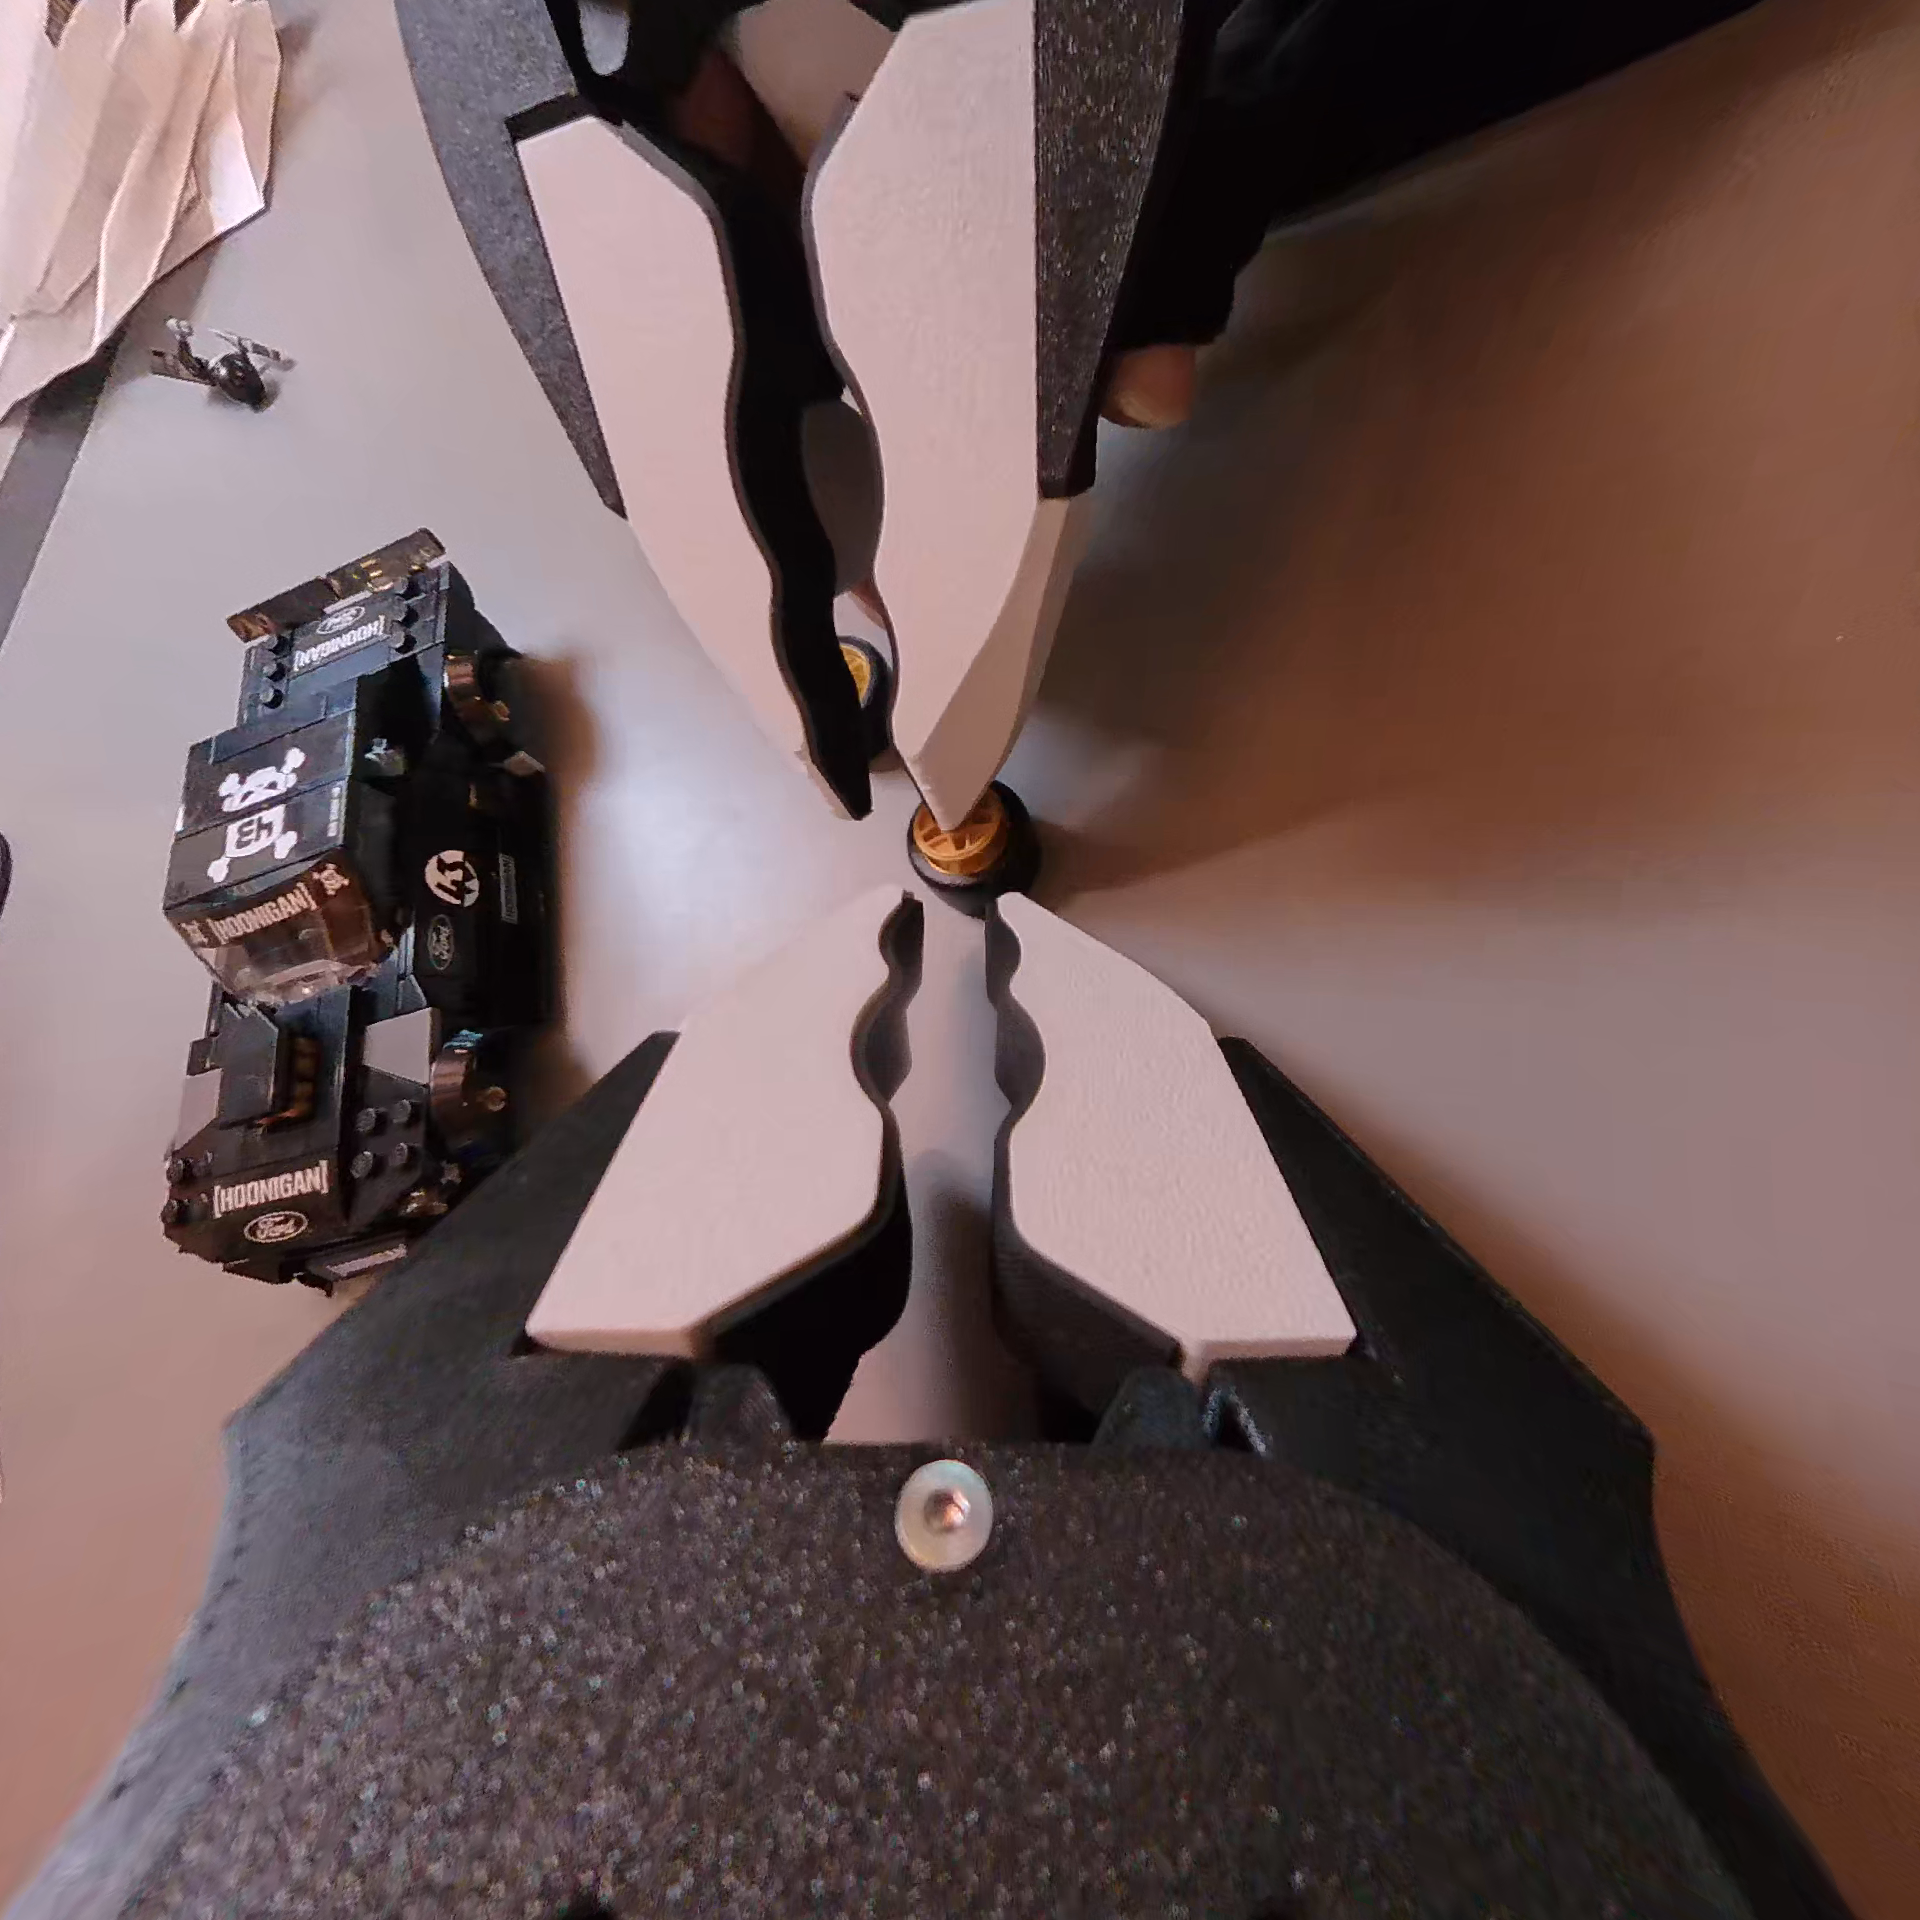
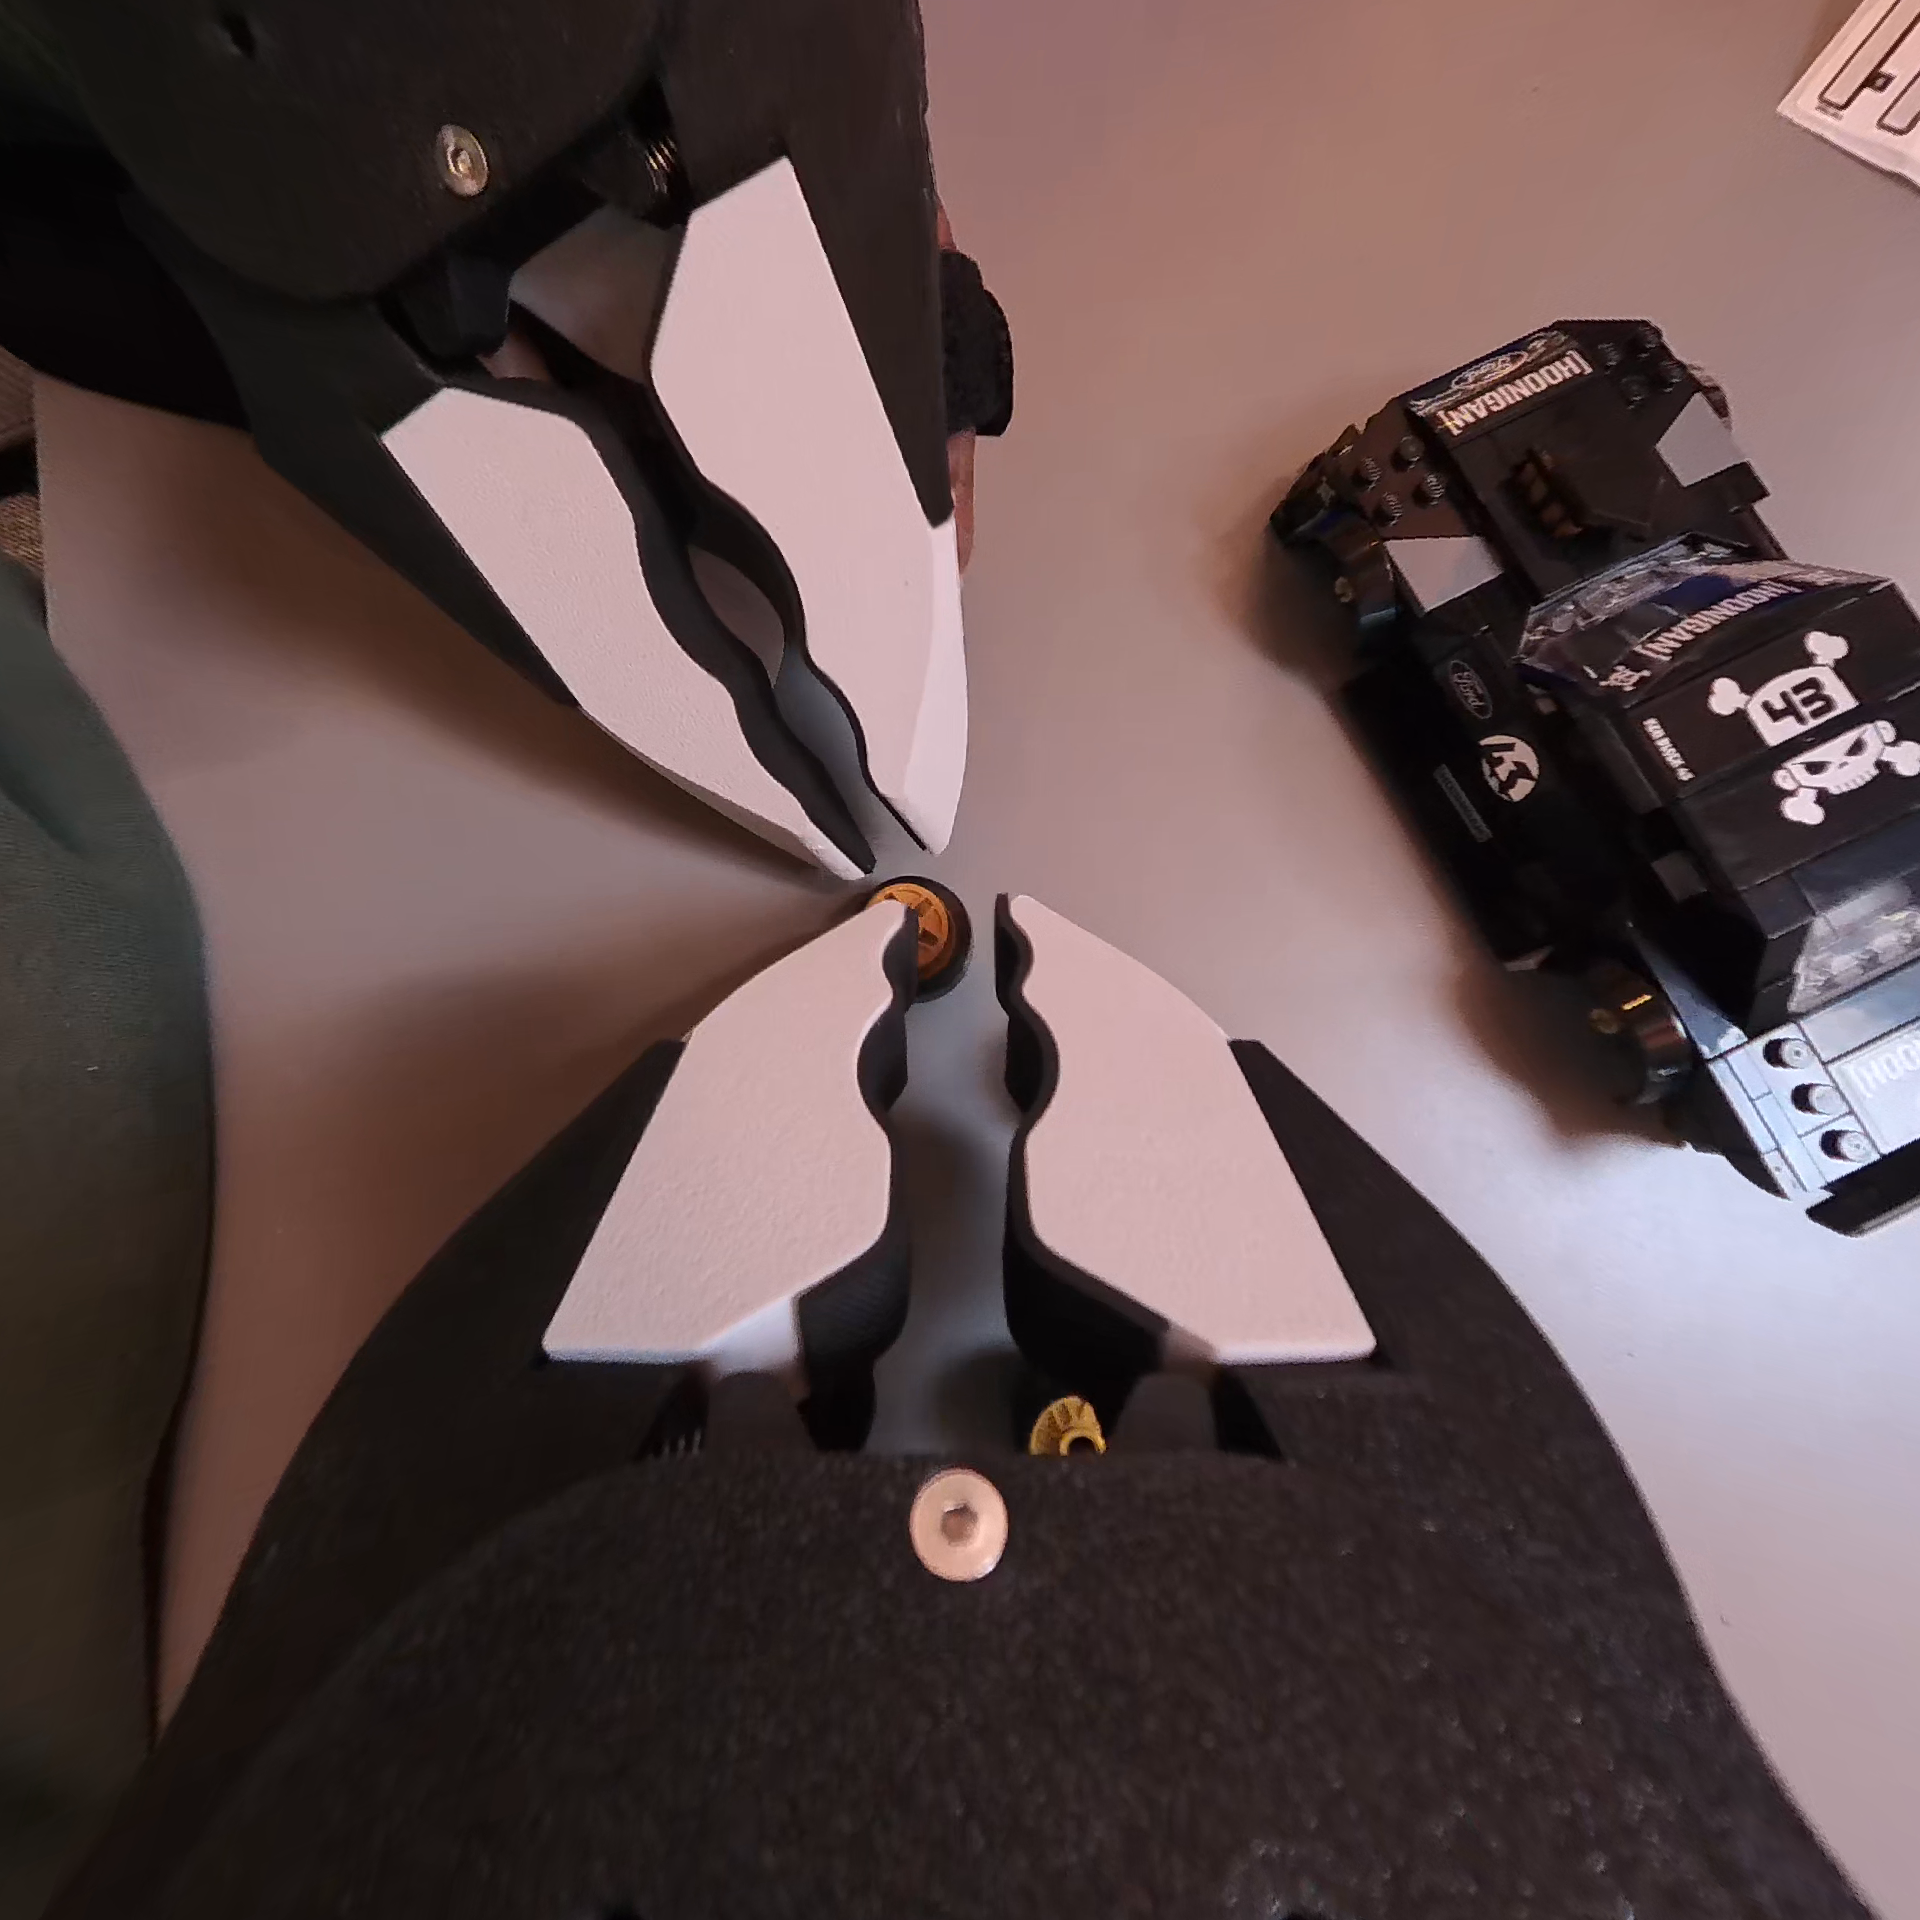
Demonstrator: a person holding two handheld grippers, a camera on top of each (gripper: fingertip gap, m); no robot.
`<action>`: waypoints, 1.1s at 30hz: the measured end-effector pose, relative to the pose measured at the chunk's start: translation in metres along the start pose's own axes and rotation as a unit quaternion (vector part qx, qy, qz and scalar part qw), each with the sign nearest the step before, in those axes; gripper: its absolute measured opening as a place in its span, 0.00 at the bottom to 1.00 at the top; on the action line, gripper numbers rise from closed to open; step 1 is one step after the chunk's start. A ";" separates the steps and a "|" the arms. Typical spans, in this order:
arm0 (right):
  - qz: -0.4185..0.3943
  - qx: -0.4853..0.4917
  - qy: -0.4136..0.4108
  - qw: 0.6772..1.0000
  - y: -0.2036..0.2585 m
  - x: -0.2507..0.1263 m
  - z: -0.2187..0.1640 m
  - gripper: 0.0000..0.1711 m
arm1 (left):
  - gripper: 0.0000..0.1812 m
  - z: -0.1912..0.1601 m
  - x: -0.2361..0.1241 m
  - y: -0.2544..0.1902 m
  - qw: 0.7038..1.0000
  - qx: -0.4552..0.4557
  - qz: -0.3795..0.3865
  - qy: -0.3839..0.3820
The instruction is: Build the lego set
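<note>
Grey tabletop (image 1: 1455, 1039) fills the left wrist view. At frame centre a small wheel (image 1: 971, 844), gold hub in a black tyre, stands on edge. My left gripper (image 1: 951, 912) reaches up from the bottom, jaws narrowly apart and empty, their tips just short of the tyre. The right gripper (image 1: 899, 805) descends from the top, also narrow, with one white fingertip (image 1: 940, 784) on the gold hub. A second wheel (image 1: 862, 665) sits just behind it. The black lego car (image 1: 343, 914) lies at middle left, well apart, with a small loose part (image 1: 223, 364) and paper bags (image 1: 114, 156) at upper left.

From the right wrist view, the wheel (image 2: 925, 925) sits at frame centre, half hidden behind one tip of my right gripper (image 2: 951, 914), inside its narrow opening but, I judge, not clamped. The left gripper (image 2: 904, 852) points in from upper left, almost closed. The car (image 2: 1662, 727) lies at right and a printed sheet (image 2: 1870, 94) at the upper right corner. Another gold hub (image 2: 1065, 1429) shows low under the gripper body.

My worry is that a round tyre pressed off-centre by hard tips could roll or squirt out sideways. With four tips crowding one small piece, they could also collide.
</note>
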State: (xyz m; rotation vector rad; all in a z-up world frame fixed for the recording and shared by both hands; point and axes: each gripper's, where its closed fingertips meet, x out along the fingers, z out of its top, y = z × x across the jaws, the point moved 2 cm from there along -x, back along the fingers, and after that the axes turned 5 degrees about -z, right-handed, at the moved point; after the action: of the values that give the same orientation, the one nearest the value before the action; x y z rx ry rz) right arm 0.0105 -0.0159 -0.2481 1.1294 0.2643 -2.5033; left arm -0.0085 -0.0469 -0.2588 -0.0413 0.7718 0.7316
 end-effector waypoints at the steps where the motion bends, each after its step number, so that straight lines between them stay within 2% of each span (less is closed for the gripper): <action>1: 0.000 0.000 0.000 1.000 0.000 0.000 0.000 0.08 | 0.06 0.000 0.000 0.000 1.000 0.000 0.001 -0.002; 13: 0.002 0.008 -0.009 1.000 0.001 -0.004 0.003 0.08 | 0.06 0.003 -0.007 0.001 1.000 0.000 0.015 -0.009; 17: -0.007 0.011 -0.046 0.999 -0.002 -0.018 0.010 0.08 | 0.06 0.011 -0.025 0.009 0.998 -0.011 0.043 -0.040; 22: -0.031 0.039 -0.161 0.986 -0.012 -0.057 0.022 0.10 | 0.05 0.015 -0.093 0.037 0.979 -0.078 0.141 -0.126; 27: -0.101 0.081 -0.242 0.962 -0.032 -0.093 0.009 0.13 | 0.00 -0.017 -0.216 0.070 0.918 -0.144 0.322 -0.182; 30: -0.135 0.105 -0.254 0.952 -0.043 -0.101 -0.008 0.10 | 0.00 -0.068 -0.291 0.088 0.871 -0.224 0.418 -0.131; 31: -0.139 0.114 -0.254 0.950 -0.046 -0.102 -0.013 0.10 | 0.00 -0.087 -0.306 0.092 0.862 -0.260 0.421 -0.109; 33: -0.143 0.127 -0.253 0.948 -0.049 -0.100 -0.019 0.09 | 0.00 -0.127 -0.314 0.095 0.860 -0.340 0.377 -0.055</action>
State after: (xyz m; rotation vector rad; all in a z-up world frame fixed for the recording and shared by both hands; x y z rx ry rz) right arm 0.0636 0.0612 -0.1846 0.5139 -0.0471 -3.0464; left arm -0.2982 -0.1957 -0.1264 -0.3480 0.3624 1.7252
